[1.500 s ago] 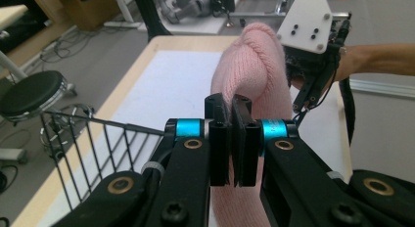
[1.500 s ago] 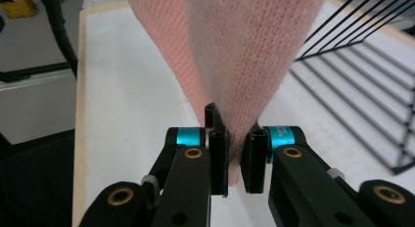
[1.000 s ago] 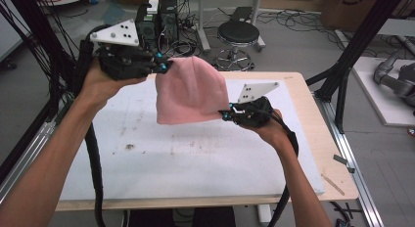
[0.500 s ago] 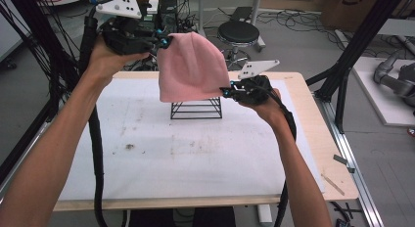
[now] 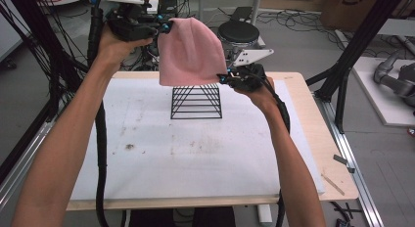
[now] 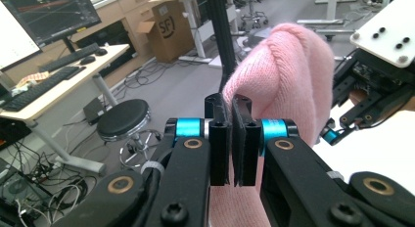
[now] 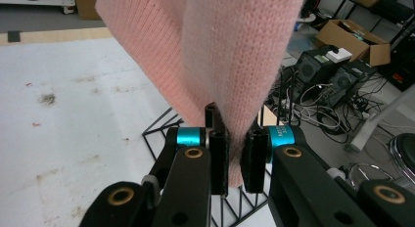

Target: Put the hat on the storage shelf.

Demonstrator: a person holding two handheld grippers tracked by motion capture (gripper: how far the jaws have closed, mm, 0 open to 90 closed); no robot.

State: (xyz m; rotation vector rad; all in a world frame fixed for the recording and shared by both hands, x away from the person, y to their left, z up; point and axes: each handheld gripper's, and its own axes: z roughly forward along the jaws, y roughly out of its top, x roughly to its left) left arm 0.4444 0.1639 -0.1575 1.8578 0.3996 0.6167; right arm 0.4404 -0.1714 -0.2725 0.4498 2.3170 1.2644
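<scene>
- Two grippers are clamped on a pink beanie: left gripper at its upper edge, right gripper at its lower corner.
- Beanie is held above a wire rack.

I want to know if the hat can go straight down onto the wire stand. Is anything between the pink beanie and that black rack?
Nothing visible. The pink beanie, held by the left gripper and right gripper, hangs above the black wire rack, with open air between.

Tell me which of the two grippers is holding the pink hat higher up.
The left gripper. It pinches the pink hat near its rounded top, raised well above the table, while the right gripper clamps the bottom edge, just over the black wire stand.
</scene>
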